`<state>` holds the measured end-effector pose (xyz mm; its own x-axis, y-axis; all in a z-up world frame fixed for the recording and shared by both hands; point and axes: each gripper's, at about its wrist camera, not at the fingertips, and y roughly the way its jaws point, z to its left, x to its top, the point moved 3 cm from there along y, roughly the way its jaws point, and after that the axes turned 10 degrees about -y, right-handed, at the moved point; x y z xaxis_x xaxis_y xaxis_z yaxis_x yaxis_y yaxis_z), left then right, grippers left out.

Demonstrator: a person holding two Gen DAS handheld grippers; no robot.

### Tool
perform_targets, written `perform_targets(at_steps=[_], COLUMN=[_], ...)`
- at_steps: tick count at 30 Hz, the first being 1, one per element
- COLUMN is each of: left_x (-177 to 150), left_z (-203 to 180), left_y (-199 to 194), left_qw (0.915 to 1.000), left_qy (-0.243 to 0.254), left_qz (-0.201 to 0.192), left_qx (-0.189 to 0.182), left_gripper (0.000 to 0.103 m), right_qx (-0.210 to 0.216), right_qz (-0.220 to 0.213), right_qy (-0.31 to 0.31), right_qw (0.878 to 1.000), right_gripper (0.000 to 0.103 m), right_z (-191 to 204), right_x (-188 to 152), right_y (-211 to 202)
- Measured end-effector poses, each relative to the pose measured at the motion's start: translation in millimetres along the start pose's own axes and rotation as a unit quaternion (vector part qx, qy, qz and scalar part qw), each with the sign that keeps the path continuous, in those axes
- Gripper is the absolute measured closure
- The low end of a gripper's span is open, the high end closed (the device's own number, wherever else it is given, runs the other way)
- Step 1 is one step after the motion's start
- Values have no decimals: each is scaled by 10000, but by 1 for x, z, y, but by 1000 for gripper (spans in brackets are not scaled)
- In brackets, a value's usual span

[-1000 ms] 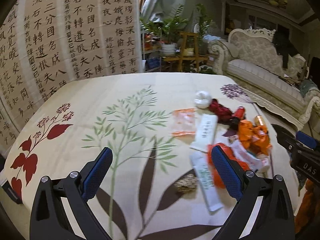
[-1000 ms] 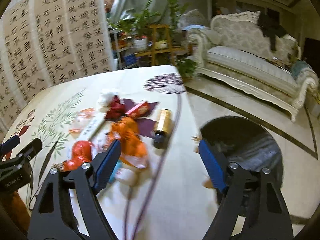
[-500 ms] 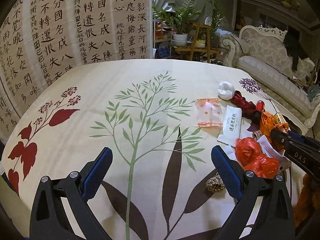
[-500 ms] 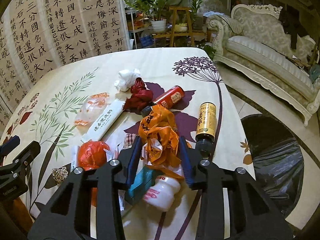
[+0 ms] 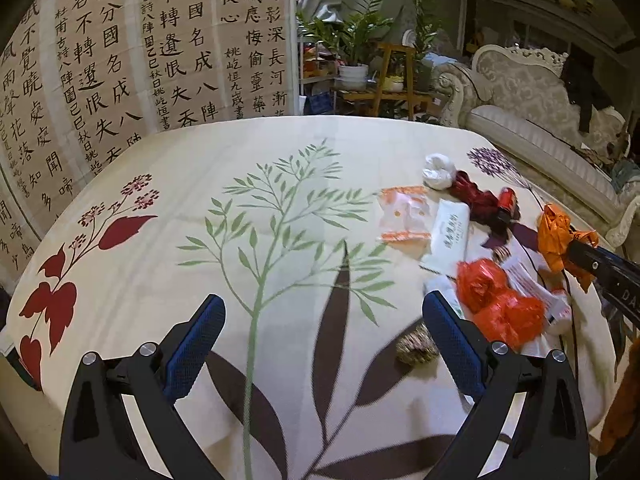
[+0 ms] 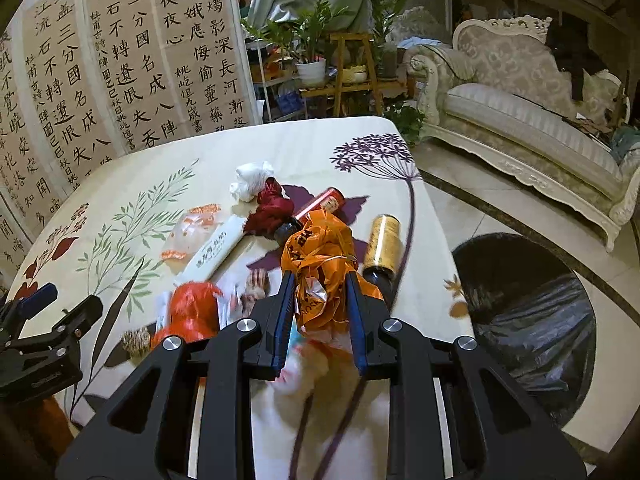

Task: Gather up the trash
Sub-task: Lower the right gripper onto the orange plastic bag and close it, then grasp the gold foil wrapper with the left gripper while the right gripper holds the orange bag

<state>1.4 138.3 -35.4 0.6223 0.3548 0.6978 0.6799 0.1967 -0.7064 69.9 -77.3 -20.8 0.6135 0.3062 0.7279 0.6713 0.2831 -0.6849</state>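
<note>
My right gripper [image 6: 320, 292] is shut on a crumpled orange plastic bag [image 6: 320, 256] and holds it above the trash pile; the bag also shows in the left wrist view [image 5: 560, 236]. Below lie a red plastic bag [image 6: 192, 304], a gold bottle [image 6: 382, 244], a red can [image 6: 322, 204], a dark red cloth [image 6: 272, 208], a white tissue [image 6: 250, 178], a white packet [image 6: 216, 250] and a clear orange wrapper [image 6: 194, 228]. My left gripper [image 5: 324, 344] is open and empty over the tablecloth, left of the pile.
A black-lined trash bin [image 6: 528, 312] stands on the floor right of the table [image 6: 360, 136]. A calligraphy screen [image 5: 140, 48], plants [image 5: 356, 40] and a sofa [image 6: 520, 96] stand behind. A small brown ball [image 5: 416, 346] lies by my left gripper's right finger.
My right gripper closed on the orange bag and lifted it off the pile. My left gripper stayed open and shifted a little.
</note>
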Motion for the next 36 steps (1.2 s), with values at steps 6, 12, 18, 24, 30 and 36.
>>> perform_targets(at_steps=[6,12,18,24,30,36], left_x=[-11,-22,-29,-33,-33,-32], left_z=[-12,-27,-34,-34,-34,-35], left_y=[0,10,17,20,20,13], left_qw=[9998,9988,9973,9969,9969,9968], left_qy=[163,472,663,685,638,607], left_qz=[48,143,289,361,371,301], left_qx=[-75,-66,-83,-131,-277,-415], left_gripper=[7,7,30,43,70,82], right_qx=[-292,-436,-449,-428,-407,-441], right_qz=[-47,14,64,77,110,60], right_qy=[86,340,454,463,480,522], right_qw=[9995,9985,9979,9980,9980,9976], right_gripper=[79,79,78,78,78,78], right_z=[-15,-33,-41,-42,-41,-45], right_x=[-19,-34,-42,-45,-47,-47], right_y=[-21,-28,-27,-24,-23,-26])
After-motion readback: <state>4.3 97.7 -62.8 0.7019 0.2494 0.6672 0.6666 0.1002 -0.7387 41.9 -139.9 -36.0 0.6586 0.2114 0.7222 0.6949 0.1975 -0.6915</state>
